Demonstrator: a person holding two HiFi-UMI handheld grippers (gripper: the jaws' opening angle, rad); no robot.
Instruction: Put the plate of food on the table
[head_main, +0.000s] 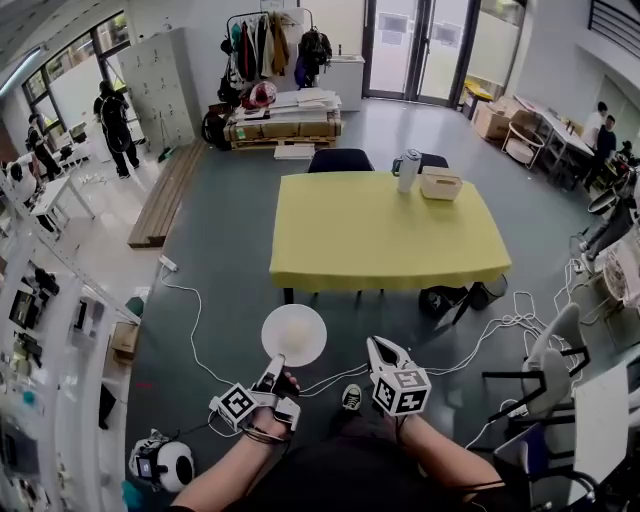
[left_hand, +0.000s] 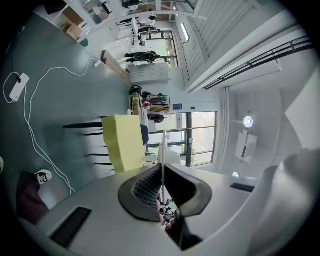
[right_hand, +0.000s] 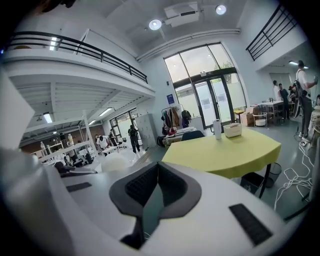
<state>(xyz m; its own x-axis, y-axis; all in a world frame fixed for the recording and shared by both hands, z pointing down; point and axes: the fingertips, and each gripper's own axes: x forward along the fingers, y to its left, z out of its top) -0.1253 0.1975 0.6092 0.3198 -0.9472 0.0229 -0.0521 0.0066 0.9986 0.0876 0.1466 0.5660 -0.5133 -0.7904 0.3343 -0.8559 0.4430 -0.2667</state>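
Left gripper (head_main: 271, 374) is pinching the white plate of food (head_main: 293, 334) by its rim, holding it above the floor near the yellow table (head_main: 385, 240), while right gripper (head_main: 384, 350) is sitting alongside, jaws pressed together, empty.

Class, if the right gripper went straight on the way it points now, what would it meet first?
Probably the grey floor just left of the yellow table, by its near corner; depth is unclear, so it might clip that corner.

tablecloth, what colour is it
Plain yellow tablecloth, clearest in the head view.
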